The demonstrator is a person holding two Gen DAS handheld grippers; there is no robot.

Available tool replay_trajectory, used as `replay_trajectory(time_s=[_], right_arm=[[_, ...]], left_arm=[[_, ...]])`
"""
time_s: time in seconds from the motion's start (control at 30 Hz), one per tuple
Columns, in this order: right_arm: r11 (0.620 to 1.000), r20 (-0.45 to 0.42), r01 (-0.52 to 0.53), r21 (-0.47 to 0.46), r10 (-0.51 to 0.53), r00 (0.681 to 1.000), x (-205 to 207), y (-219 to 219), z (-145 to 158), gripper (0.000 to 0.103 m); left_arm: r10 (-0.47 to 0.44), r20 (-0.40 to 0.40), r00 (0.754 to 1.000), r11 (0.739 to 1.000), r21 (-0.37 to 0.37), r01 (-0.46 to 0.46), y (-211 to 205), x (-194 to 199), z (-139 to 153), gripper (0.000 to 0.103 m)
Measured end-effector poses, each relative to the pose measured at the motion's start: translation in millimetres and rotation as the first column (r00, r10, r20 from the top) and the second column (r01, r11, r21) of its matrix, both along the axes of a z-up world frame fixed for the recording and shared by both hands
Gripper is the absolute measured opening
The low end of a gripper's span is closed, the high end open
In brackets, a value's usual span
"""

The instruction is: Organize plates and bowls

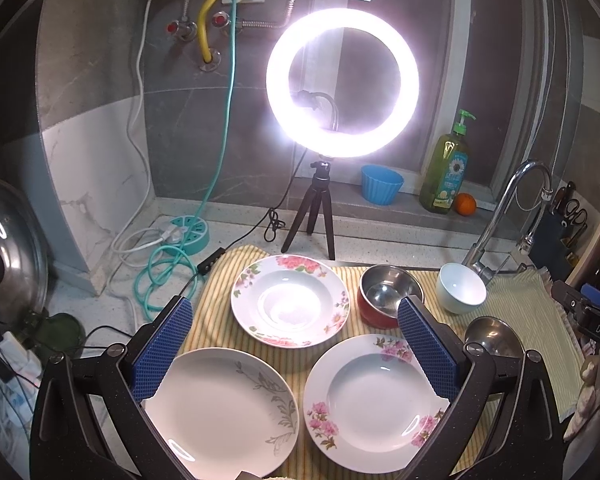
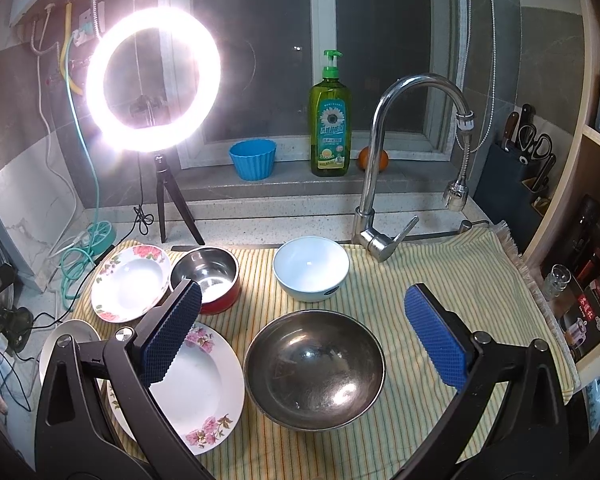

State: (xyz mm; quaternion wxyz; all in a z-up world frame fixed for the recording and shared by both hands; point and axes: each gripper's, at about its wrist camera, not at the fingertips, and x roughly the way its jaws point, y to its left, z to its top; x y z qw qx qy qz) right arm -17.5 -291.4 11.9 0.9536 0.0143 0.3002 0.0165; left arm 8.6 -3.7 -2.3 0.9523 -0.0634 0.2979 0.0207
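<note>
Left gripper (image 1: 296, 344): jaws spread wide, holding nothing, above the grey-leaf plate (image 1: 224, 412) and pink-flower plate (image 1: 376, 400). Right gripper (image 2: 304, 328): jaws spread wide, empty, over the steel bowl (image 2: 314, 368). Both point forward and slightly down over the striped cloth (image 2: 440, 276). Farther back: a rose plate (image 1: 290, 300), red-sided bowl (image 2: 210, 274), white bowl (image 2: 311, 268). Behind them: faucet (image 2: 380, 152), ring light (image 2: 152, 80), soap bottle (image 2: 330, 120) on the sill.

Left gripper (image 1: 296, 344) held level, jaws spread wide, blue ribbed pads (image 1: 164, 344) facing each other, nothing between them. Right gripper (image 2: 304, 336) same pose, jaws wide apart, blue pads (image 2: 436, 336) clear, gripping nothing.
</note>
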Motion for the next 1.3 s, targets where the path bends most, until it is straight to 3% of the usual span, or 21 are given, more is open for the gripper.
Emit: replay_trajectory(time_s=[1.3], right_arm=[[1.0, -0.012, -0.005, -0.005, 0.005, 1.0, 0.4, 3.0, -2.5, 0.103]], left_arm=[[-0.007, -0.01, 1.0, 1.0, -0.007, 0.007, 0.9, -0.1, -2.3, 0.102]])
